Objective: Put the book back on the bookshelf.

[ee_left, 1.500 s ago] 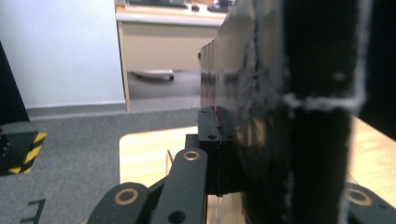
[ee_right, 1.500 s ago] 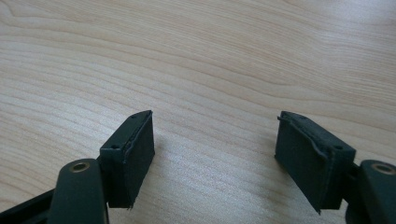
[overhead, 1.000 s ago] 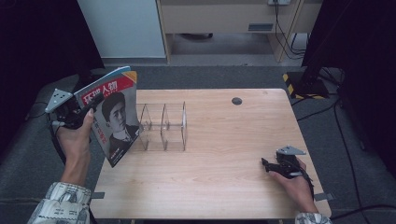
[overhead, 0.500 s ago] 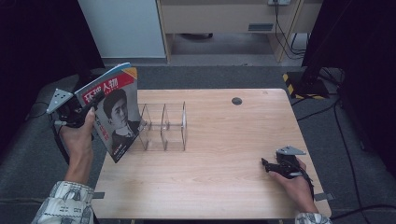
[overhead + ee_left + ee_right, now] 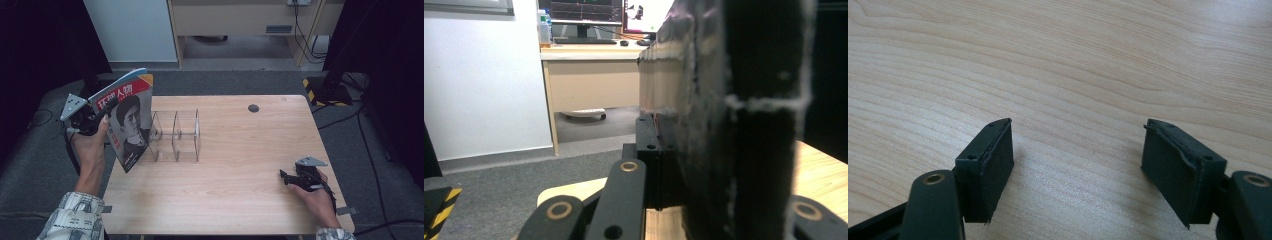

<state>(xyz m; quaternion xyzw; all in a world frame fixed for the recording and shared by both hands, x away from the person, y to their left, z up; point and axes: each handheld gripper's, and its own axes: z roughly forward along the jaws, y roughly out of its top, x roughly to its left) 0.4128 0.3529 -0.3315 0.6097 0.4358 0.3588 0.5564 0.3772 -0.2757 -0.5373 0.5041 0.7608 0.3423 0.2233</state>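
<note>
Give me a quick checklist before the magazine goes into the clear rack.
1. Grip: left gripper shut on the red-topped portrait-cover magazine: ok.
2. Magazine upright enough to slot: tilted, lower corner by the table edge: not ok.
3. Clear acrylic divider rack standing, slots free: ok.
4. Magazine lined up over a slot: beside the rack's left end: not ok.
5. Right gripper open, resting on the light wooden table, away from the rack: ok.
</note>
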